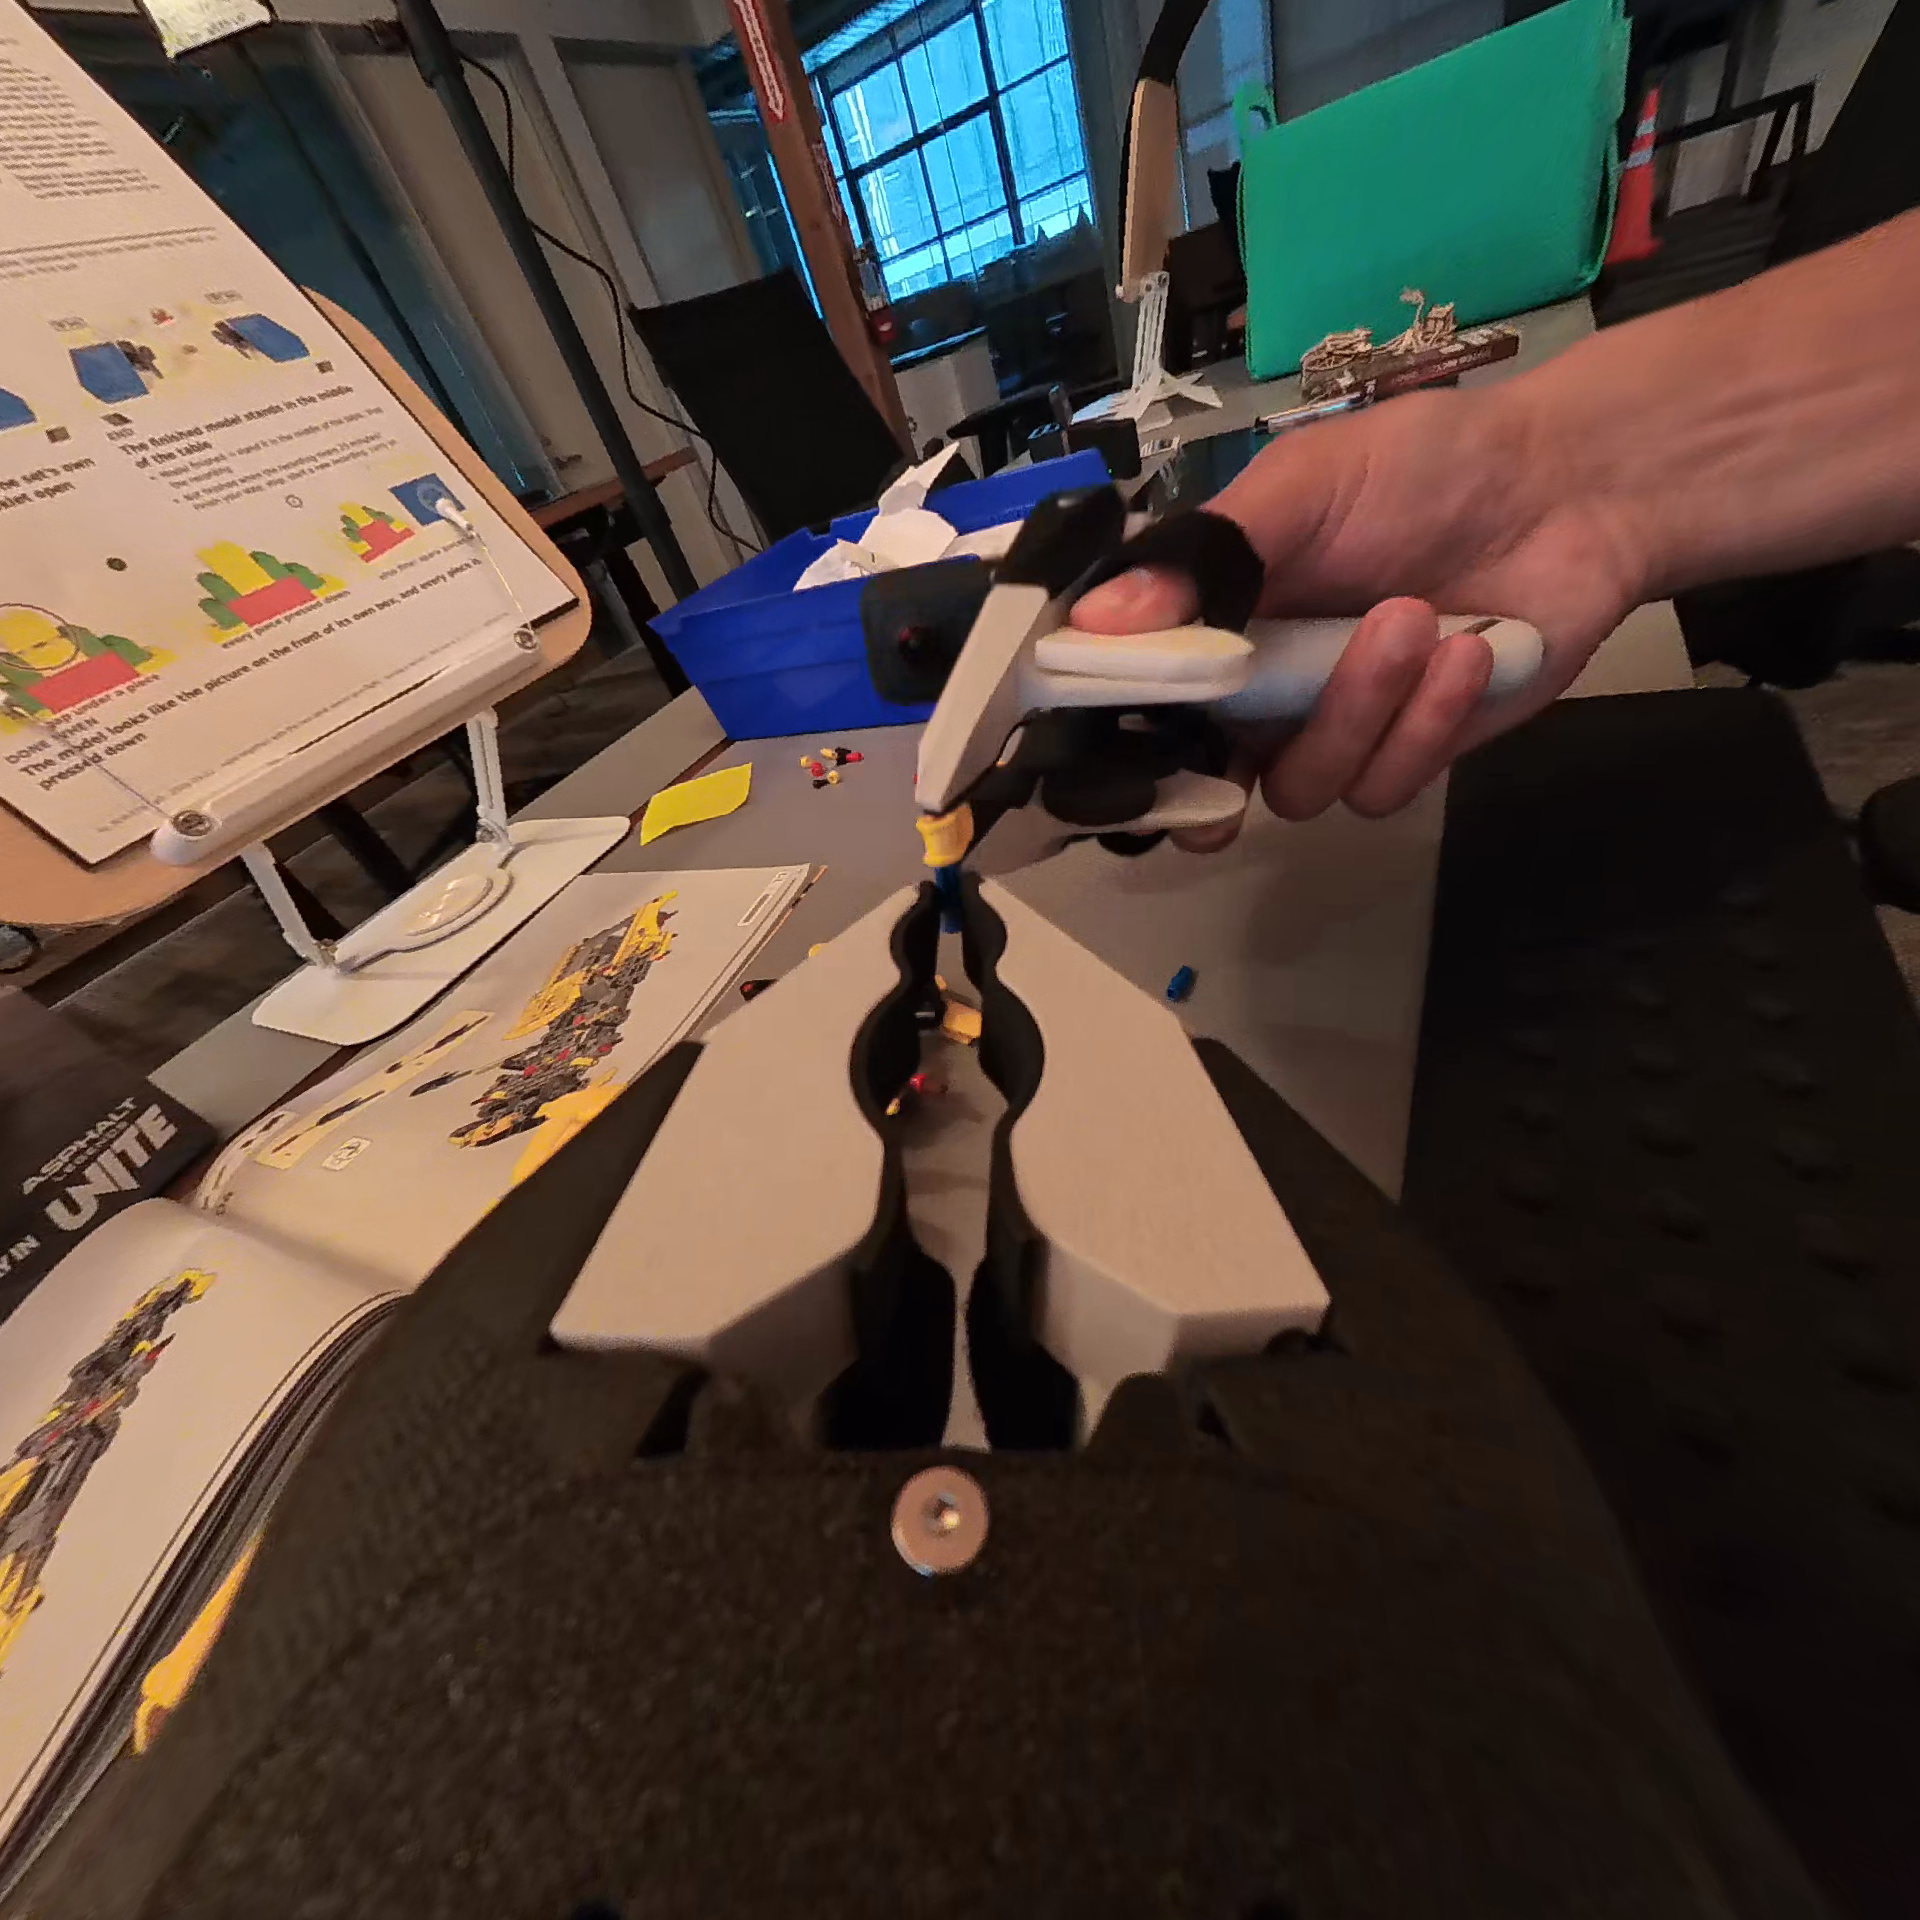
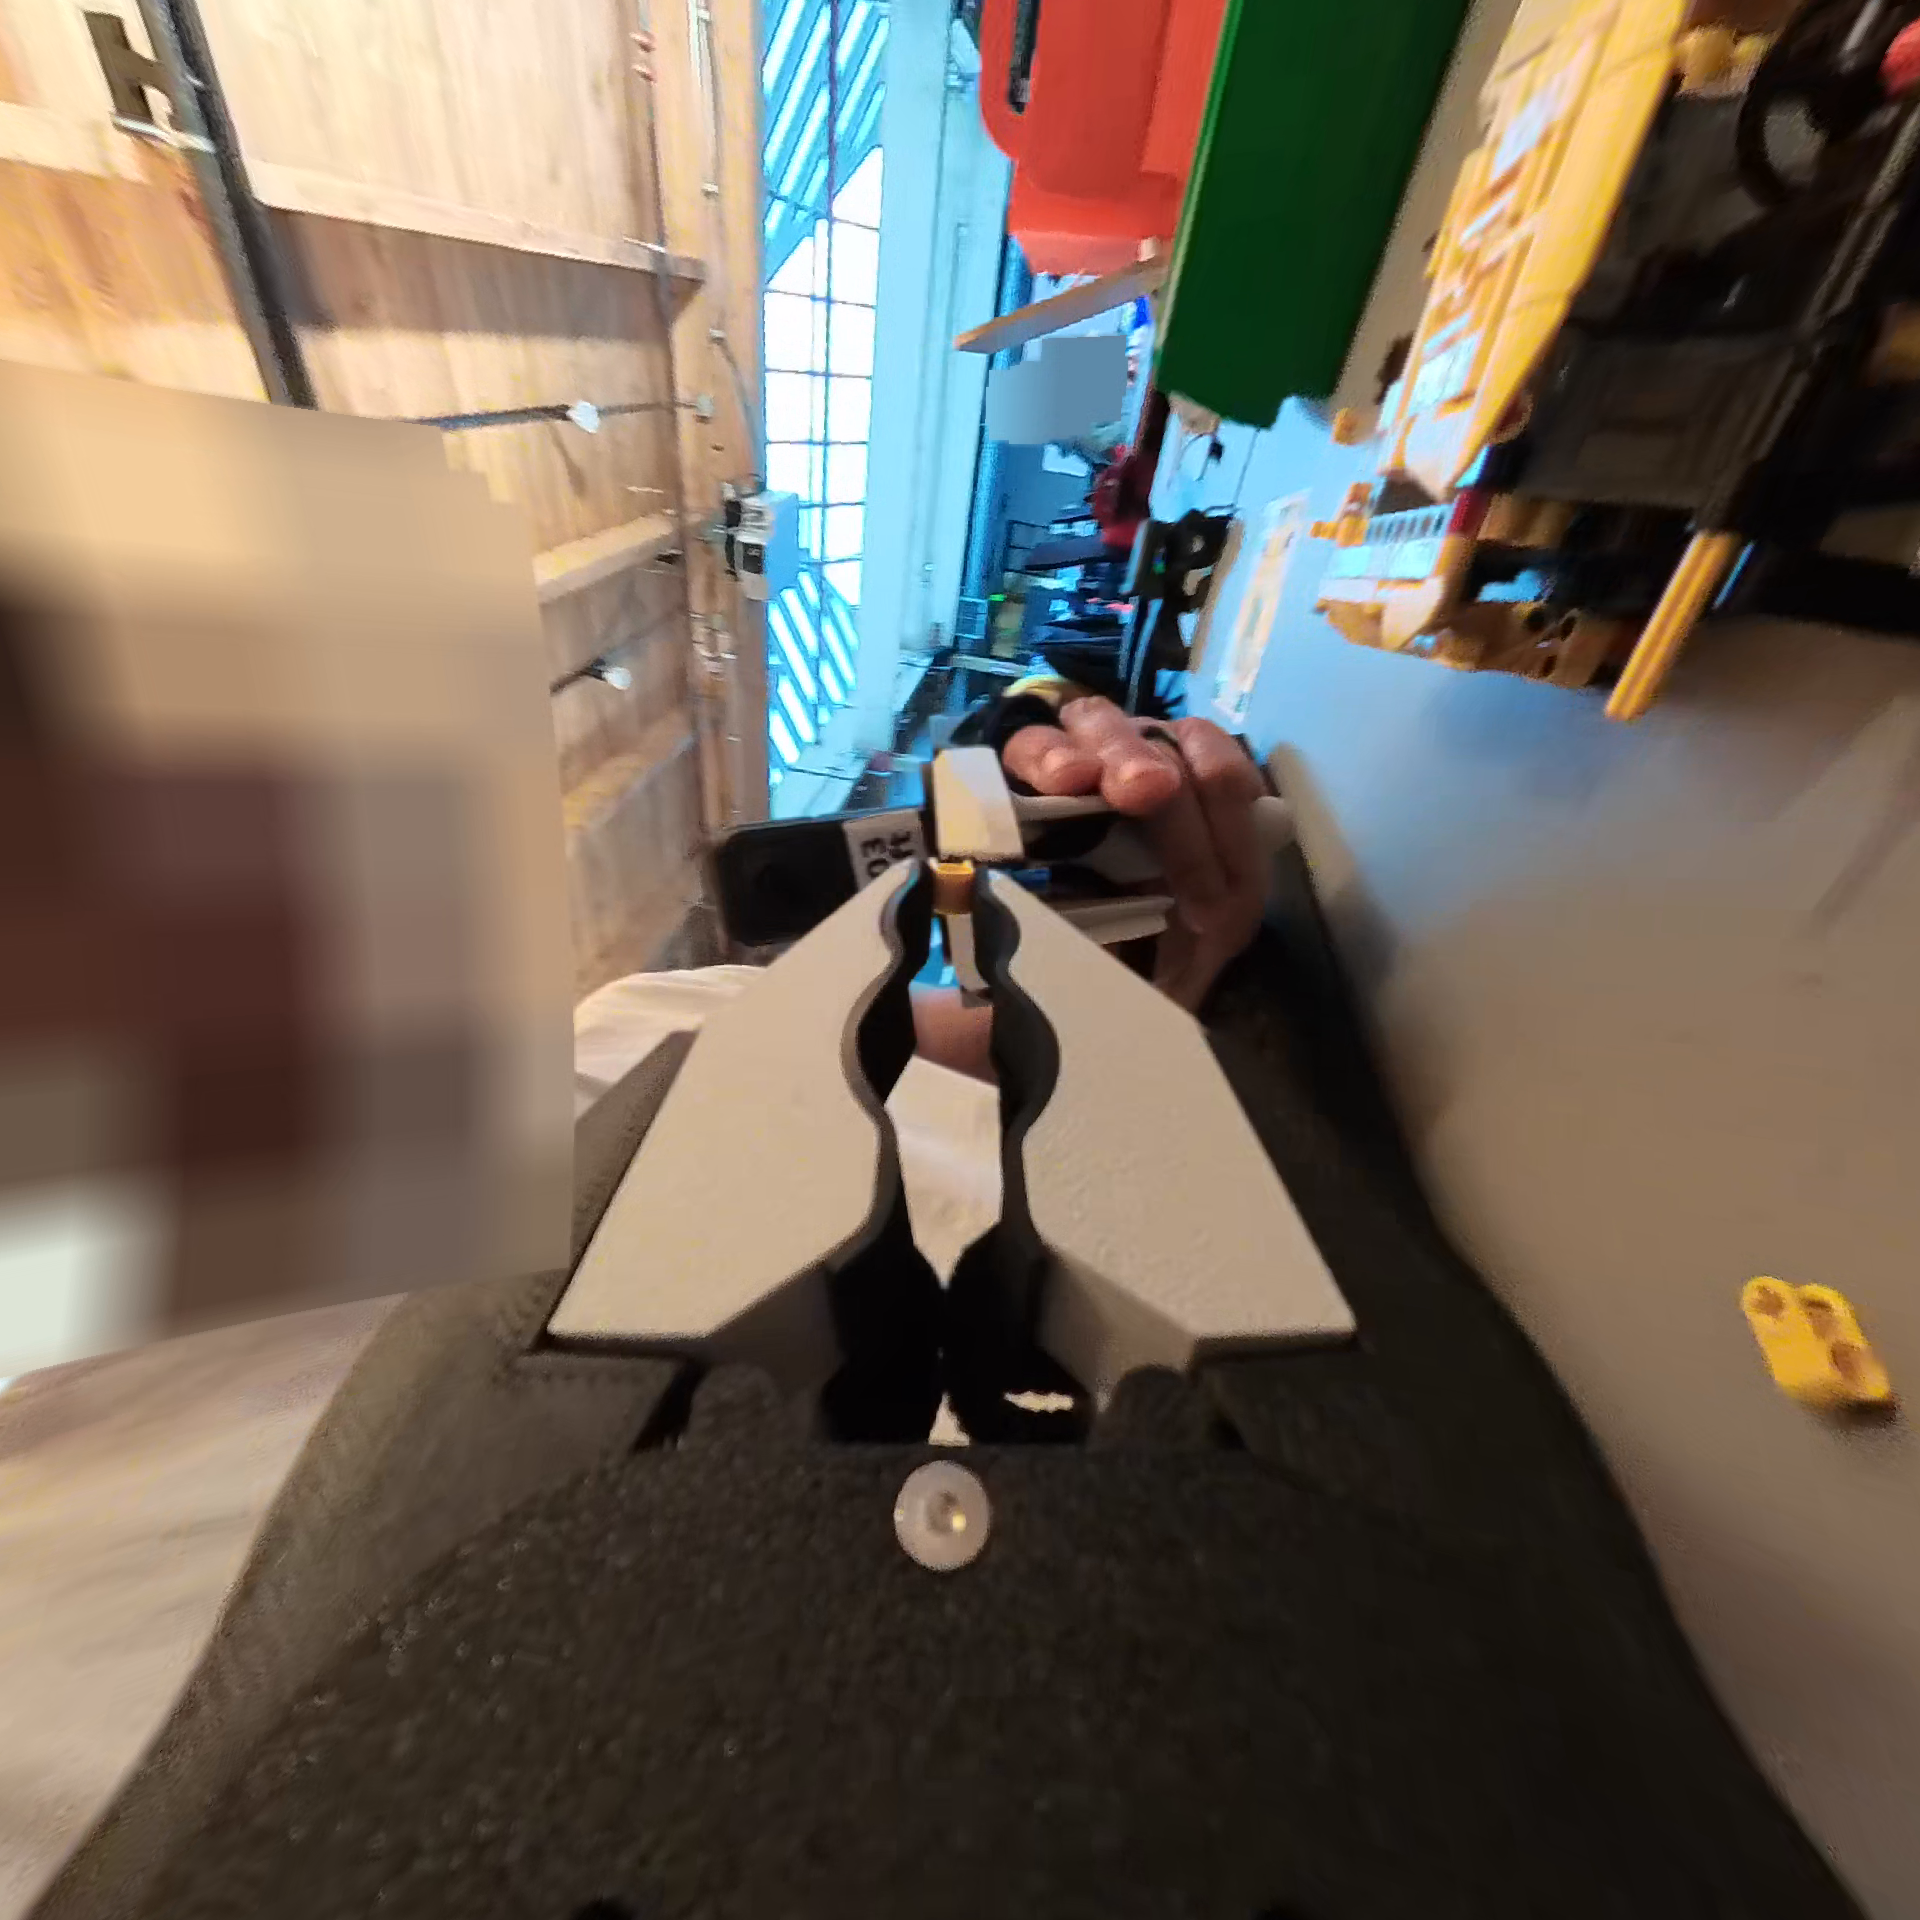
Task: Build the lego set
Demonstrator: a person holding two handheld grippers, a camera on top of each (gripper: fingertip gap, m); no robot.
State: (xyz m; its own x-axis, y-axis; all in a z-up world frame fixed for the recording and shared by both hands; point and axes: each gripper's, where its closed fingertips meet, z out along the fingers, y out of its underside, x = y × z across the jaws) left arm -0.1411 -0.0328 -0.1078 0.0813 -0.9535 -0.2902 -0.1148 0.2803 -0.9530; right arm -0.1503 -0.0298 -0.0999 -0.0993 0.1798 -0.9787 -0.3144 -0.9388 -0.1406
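The large yellow-and-black lego vehicle [image 2: 1621, 343] looked mostly built. Above the table beside it, the left gripper [image 1: 948, 896] pinched a blue pin [image 1: 948, 914]; the right gripper [image 2: 951, 883] clamped its small yellow bush [image 2: 951, 883].

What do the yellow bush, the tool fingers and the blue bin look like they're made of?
Yellow bush: hard moulded plastic, slightly glossy, with a crisp flanged edge. Left tool fingers: grey, matte, faintly grainy, likely printed plastic, with black wavy inner pads, possibly rubber. Blue bin: glossy rigid plastic, showing sheen along its rim.
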